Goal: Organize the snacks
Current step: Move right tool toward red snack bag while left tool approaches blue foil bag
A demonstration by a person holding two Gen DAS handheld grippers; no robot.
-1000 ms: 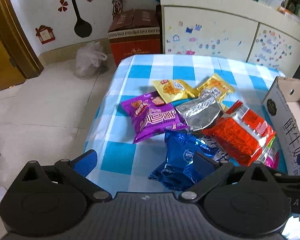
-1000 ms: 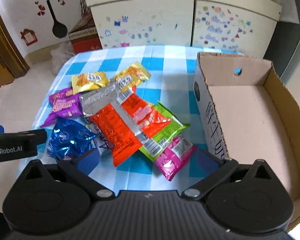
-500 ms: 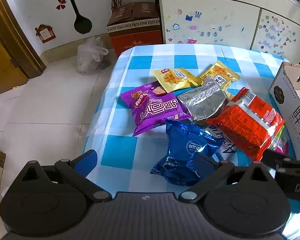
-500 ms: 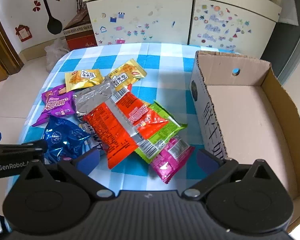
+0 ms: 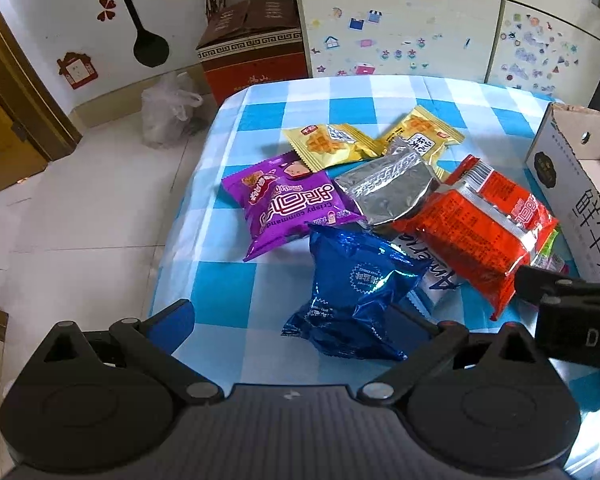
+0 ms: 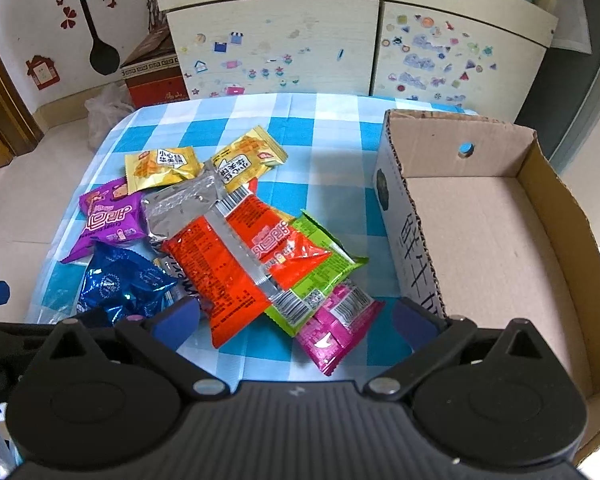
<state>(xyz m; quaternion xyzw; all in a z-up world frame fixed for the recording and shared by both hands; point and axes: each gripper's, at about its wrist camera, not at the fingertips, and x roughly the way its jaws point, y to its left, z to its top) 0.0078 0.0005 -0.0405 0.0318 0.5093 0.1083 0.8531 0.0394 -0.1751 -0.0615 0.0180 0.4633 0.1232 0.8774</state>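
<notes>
The left gripper (image 5: 296, 322) hangs over the near edge of the desk (image 5: 340, 92) with its blue-tipped fingers (image 5: 172, 320) spread wide and nothing between them; the crinkled blue packet (image 5: 360, 292) lies just ahead, partly covering the right fingertip. The right gripper (image 6: 296, 320) is likewise released, jaws wide apart, hovering above the near end of the snack pile, where the pink packet (image 6: 336, 328) lies between its fingertips without being touched as far as can be seen. Under and beside the pink packet is a green packet (image 6: 320, 280), and across that lies a large orange-red packet (image 6: 236, 268). Further out sit a silver foil packet (image 6: 180, 208), a purple packet (image 6: 108, 220) and two yellow packets (image 6: 160, 168), all loose on the blue-and-white checked cloth. To the right of the pile stands an open cardboard box (image 6: 480, 248), its printed white side facing the snacks, with bare cardboard inside. Beyond the desk is a pale cabinet (image 6: 340, 44) dotted with stickers.
</notes>
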